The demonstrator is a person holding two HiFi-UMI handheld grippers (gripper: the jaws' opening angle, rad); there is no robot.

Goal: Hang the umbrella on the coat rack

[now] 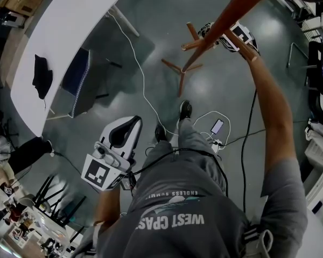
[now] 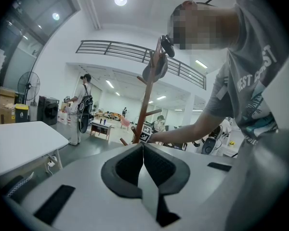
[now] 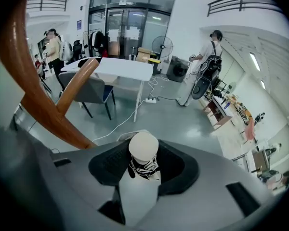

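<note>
Umbrella (image 3: 143, 147): sitting in the right gripper (image 3: 144, 165), whose jaws are pinching it from both sides. A rounded cream end cap is sticking up between the dark pads, with black-and-white patterned fabric bunched just below it. The rest of the umbrella is running down behind the gripper body, out of sight.

Coat rack (image 3: 31, 93): the brown wooden pole is curving up the left of the right gripper view, just beside the gripper, with one peg (image 3: 78, 82) angling away from it. In the head view the pole (image 1: 226, 20) is running from the top right down to splayed wooden legs on the grey floor (image 1: 167, 15), and the right gripper (image 1: 234, 36) is reaching in right beside it at the end of an outstretched arm.

Left gripper (image 2: 143, 146): jaws are pressing together, with nothing between them. In the head view it (image 1: 126, 130) is hanging low by the person's left side, well apart from the rack. Its camera is looking toward the rack, where a grey item (image 2: 155, 69) is hanging near the top; I cannot tell what it is.

Surroundings: a white table (image 1: 64, 31) is standing at the upper left with a dark item (image 1: 42, 75) lying on it, and a chair (image 1: 78, 79) is tucked beside it. A white cable (image 1: 142, 85) is trailing across the floor. A phone (image 1: 217, 126) is lying near the person's feet. A bystander with a backpack (image 3: 204, 73) is standing in the background.
</note>
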